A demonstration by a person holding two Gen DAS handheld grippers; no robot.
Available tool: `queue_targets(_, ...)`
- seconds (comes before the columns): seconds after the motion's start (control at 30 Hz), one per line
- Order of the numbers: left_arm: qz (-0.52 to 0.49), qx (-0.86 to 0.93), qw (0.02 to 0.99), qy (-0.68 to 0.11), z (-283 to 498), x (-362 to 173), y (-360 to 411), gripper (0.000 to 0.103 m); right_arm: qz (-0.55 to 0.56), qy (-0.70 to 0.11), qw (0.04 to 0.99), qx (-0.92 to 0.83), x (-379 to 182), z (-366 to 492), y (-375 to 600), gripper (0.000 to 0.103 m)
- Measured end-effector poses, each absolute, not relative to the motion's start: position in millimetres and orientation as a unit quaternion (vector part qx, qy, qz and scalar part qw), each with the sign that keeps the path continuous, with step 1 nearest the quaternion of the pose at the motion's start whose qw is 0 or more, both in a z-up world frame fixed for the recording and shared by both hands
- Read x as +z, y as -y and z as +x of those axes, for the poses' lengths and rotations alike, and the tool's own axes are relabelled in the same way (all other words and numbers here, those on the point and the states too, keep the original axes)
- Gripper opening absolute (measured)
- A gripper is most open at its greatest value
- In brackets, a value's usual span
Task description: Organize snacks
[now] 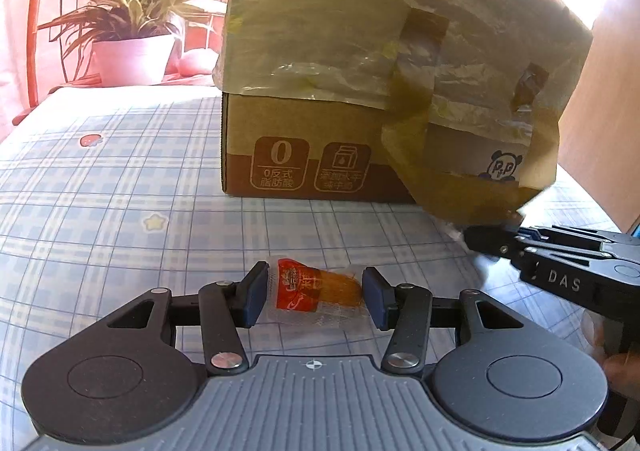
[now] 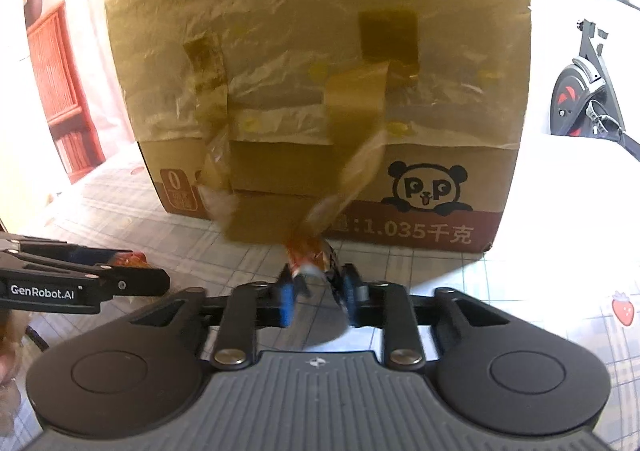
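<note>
A small clear packet with a red label and an amber snack [image 1: 304,291] lies on the plaid tablecloth, and my left gripper [image 1: 316,293] is shut on it, one pad on each end. At the right, my right gripper [image 1: 480,241] is pinched on a crinkly wrapper just below the box's hanging flap. In the right wrist view the right gripper [image 2: 316,291] is blurred, its jaws close together on a red and orange snack packet [image 2: 310,251] in front of the cardboard box [image 2: 280,171]. The left gripper [image 2: 160,283] shows at that view's left edge.
The panda-printed cardboard box [image 1: 304,139] stands on the table with a taped, plastic-covered flap [image 1: 360,31] raised and tape strips dangling. A potted plant [image 1: 132,51] and a red chair [image 1: 40,11] stand behind the table. An exercise bike [image 2: 580,99] is off to the right.
</note>
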State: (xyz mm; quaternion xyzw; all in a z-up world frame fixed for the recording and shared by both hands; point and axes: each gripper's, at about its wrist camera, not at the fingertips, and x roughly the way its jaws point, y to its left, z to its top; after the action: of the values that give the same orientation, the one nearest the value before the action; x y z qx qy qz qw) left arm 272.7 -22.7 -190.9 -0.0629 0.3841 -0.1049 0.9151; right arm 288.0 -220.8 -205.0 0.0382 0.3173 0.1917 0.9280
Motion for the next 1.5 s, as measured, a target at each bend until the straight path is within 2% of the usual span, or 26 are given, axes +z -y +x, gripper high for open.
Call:
queue_targets(0.37, -0.077, -0.101, 0.908, -0.399, 267.3, -183.2, 12.2, 0.051, 0.042, -0.327, 0.923, 0.196, -200.6, 285.8, 222.2, 0.01)
queue_targets(0.5, -0.08, -0.107, 0.913, -0.386, 253.3, -172.2, 6.1, 0.051, 0.048, -0.365, 0.905, 0.213, -192.4, 270.4, 220.2, 0.01)
queue_targets(0.73, -0.093, -0.123, 0.92, -0.36, 235.3, -158.4, 8.0, 0.051, 0.08, -0.384, 0.898, 0.198, -185.1, 239.2, 238.3, 0.01)
queue_targets(0.77, -0.092, -0.126, 0.921, -0.357, 233.3, -156.8, 9.1, 0.049, 0.086, -0.386, 0.899, 0.19, -185.6, 236.0, 241.8, 0.01)
queue_targets(0.8, -0.091, -0.128, 0.922, -0.353, 231.5, -155.4, 9.9, 0.042, 0.09, -0.388, 0.899, 0.184, -186.4, 232.7, 244.7, 0.01)
queue_targets(0.83, -0.089, -0.13, 0.922, -0.352, 231.2, -154.1, 10.3, 0.017, 0.093, -0.389, 0.899, 0.178, -187.2, 230.4, 246.9, 0.01)
queue_targets(1.1, -0.087, -0.131, 0.919, -0.363, 232.6, -158.2, 8.5, 0.015, 0.109, -0.358, 0.913, 0.162, -170.7, 223.5, 259.0, 0.01)
queue_targets(1.13, -0.093, -0.137, 0.916, -0.365, 232.8, -158.5, 7.9, 0.016, 0.109, -0.356, 0.914, 0.161, -169.1, 225.8, 257.7, 0.01)
queue_targets(1.2, -0.109, -0.158, 0.91, -0.367, 231.0, -158.2, 7.5, 0.034, 0.108, -0.354, 0.915, 0.161, -167.2, 227.4, 257.5, 0.01)
queue_targets(1.23, -0.105, -0.163, 0.91, -0.366, 230.8, -158.2, 9.6, 0.061, 0.108, -0.354, 0.915, 0.162, -167.4, 227.7, 257.1, 0.01)
queue_targets(1.27, -0.095, -0.165, 0.911, -0.366, 230.3, -158.9, 12.9, 0.073, 0.107, -0.355, 0.914, 0.163, -168.3, 228.0, 256.4, 0.01)
queue_targets(1.5, -0.09, -0.17, 0.89, -0.414, 235.1, -183.0, 20.6, 0.063, 0.114, -0.361, 0.911, 0.162, -175.0, 223.2, 257.7, 0.01)
